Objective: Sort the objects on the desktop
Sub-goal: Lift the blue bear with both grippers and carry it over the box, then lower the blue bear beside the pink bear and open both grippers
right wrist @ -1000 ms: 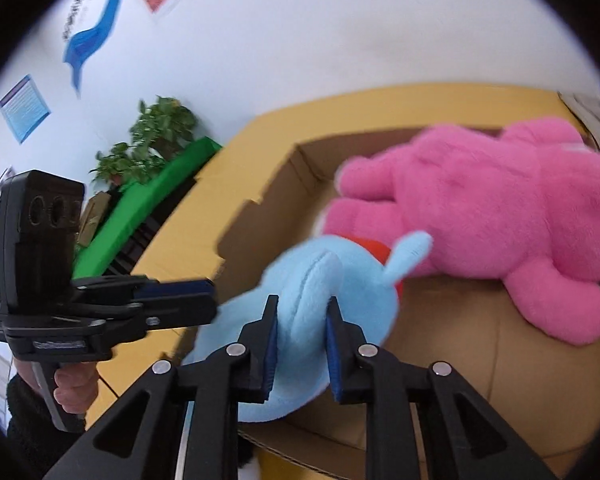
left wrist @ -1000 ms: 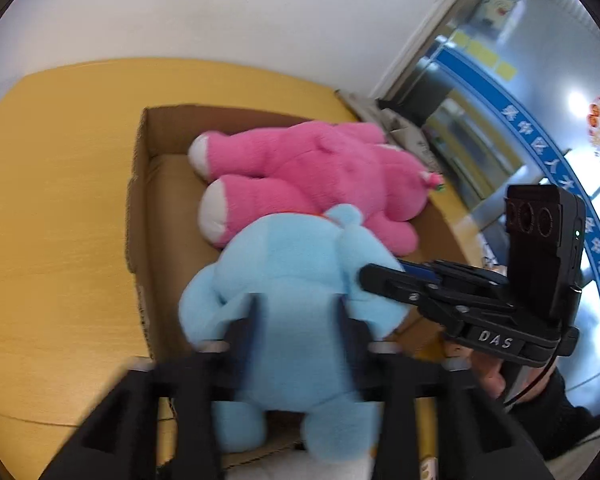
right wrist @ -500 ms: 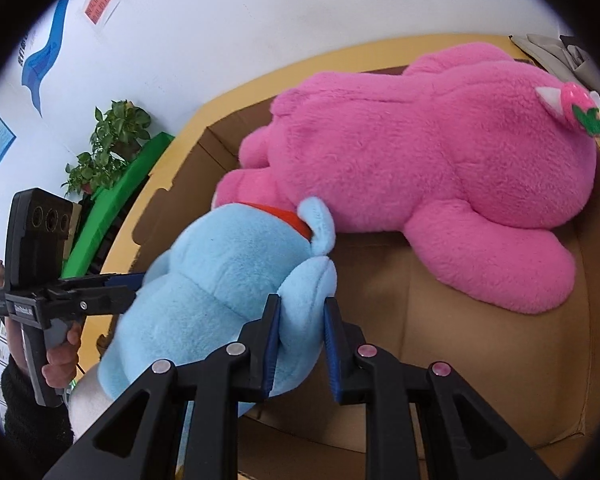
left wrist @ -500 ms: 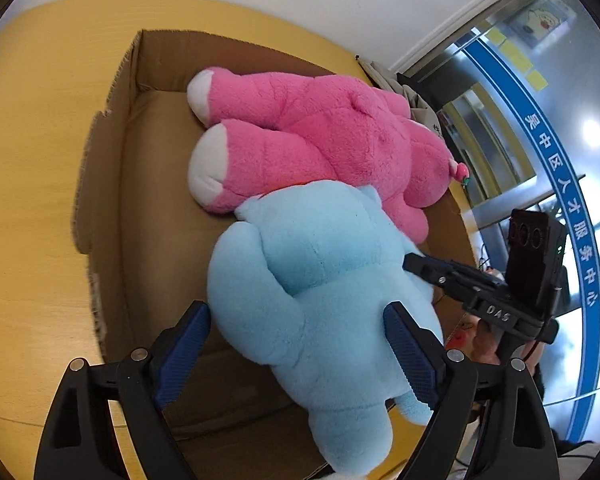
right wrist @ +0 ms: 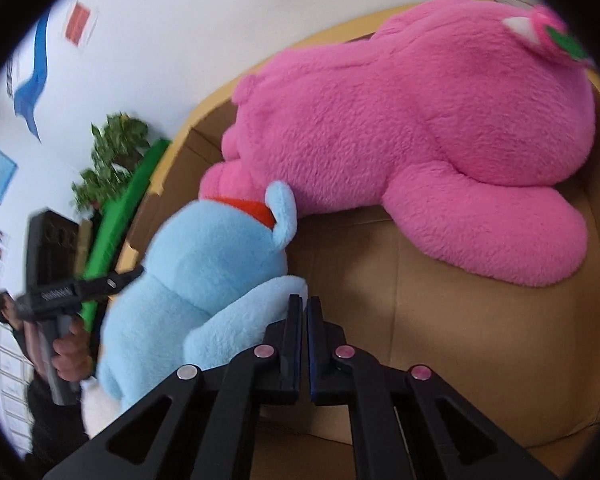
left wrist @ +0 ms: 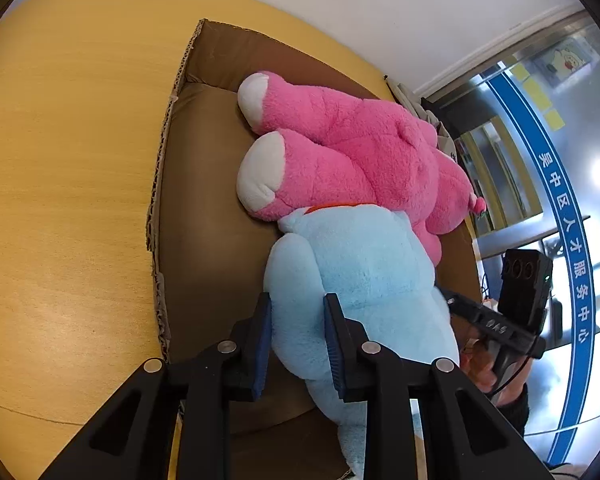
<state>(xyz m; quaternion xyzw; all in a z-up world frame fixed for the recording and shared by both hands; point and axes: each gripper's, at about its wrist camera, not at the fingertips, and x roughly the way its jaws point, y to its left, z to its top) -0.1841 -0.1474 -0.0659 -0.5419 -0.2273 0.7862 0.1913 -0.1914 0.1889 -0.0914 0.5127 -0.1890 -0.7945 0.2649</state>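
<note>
A light blue plush toy (left wrist: 364, 276) with a red collar lies in a brown cardboard box (left wrist: 204, 216), against a big pink plush toy (left wrist: 352, 152). My left gripper (left wrist: 296, 320) is shut on a limb of the blue plush at the box's near end. In the right wrist view the blue plush (right wrist: 204, 280) and the pink plush (right wrist: 420, 128) lie on the box floor (right wrist: 460, 340). My right gripper (right wrist: 304, 312) is shut and empty, its fingers just beside the blue plush's limb.
The box sits on a round yellow wooden table (left wrist: 68, 184). A white wall stands behind it, with a glass door at the right. A green bench (right wrist: 132, 200) and a potted plant (right wrist: 112, 152) stand beyond the table.
My left gripper was open around the blue plush and has closed on its limb. My right gripper has let go of the plush's limb and shut empty.
</note>
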